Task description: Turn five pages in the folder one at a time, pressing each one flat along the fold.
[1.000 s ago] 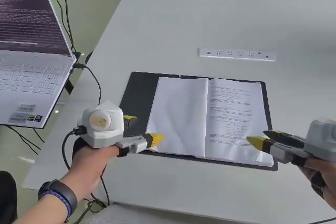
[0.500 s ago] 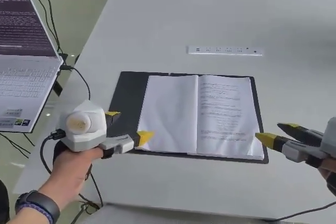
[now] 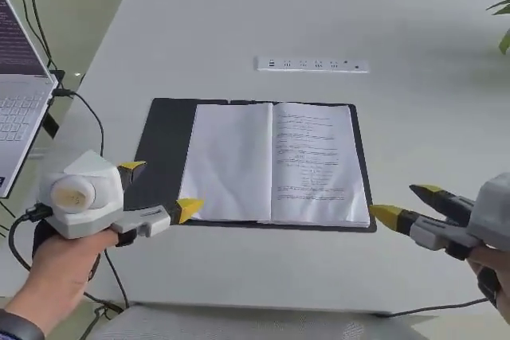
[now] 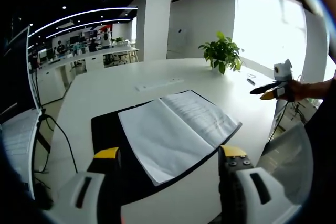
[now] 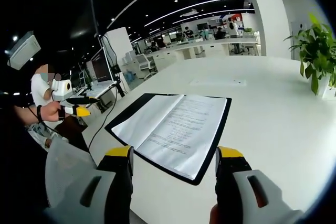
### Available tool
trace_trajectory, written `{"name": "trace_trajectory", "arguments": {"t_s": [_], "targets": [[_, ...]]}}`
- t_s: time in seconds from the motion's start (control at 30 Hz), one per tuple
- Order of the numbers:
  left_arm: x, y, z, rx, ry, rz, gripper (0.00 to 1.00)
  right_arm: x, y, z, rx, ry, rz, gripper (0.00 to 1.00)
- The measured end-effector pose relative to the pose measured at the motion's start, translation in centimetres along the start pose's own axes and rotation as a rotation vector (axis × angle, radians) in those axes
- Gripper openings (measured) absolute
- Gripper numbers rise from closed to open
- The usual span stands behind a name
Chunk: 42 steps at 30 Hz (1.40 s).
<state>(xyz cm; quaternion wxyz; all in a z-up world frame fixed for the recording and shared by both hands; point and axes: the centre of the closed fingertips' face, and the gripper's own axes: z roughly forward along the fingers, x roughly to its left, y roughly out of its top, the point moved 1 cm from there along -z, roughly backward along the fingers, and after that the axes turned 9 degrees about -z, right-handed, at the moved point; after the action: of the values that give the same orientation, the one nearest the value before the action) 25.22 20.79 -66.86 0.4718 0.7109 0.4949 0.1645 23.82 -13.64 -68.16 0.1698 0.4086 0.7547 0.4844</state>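
Observation:
A black folder lies open and flat on the white table, a blank page on its left and a printed page on its right. My left gripper is open, hovering just off the folder's near left corner, nothing between its yellow-tipped fingers. My right gripper is open too, a short way off the near right corner, apart from the pages.
A white power strip lies beyond the folder. A laptop with cables sits off the table's left edge. A potted plant stands at the right. The table's near edge runs just below the grippers.
The camera has swung, shifting the folder left in the picture. Both grippers have drawn back a little from the folder's near corners and stay open. The pages have not moved.

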Motion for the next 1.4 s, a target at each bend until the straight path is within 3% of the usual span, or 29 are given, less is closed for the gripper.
{"name": "trace_trajectory", "arguments": {"t_s": [0.3, 0.63, 1.03, 1.4], "targets": [[0.0, 0.6, 0.6, 0.001, -0.016, 0.004, 0.74, 0.1, -0.4, -0.4, 0.002, -0.015, 0.016, 0.64], [-2.6, 0.8, 2.9, 0.025, -0.079, 0.026, 0.72, 0.2, -0.7, -0.3, 0.016, -0.016, 0.022, 0.64], [-8.5, 1.8, 7.5, 0.061, -0.210, 0.090, 0.70, -0.3, -1.0, -0.6, 0.012, -0.032, 0.050, 0.64], [-12.8, 2.7, 11.7, 0.085, -0.293, 0.126, 0.70, -0.9, -1.2, -0.9, 0.007, -0.035, 0.065, 0.63]]}}
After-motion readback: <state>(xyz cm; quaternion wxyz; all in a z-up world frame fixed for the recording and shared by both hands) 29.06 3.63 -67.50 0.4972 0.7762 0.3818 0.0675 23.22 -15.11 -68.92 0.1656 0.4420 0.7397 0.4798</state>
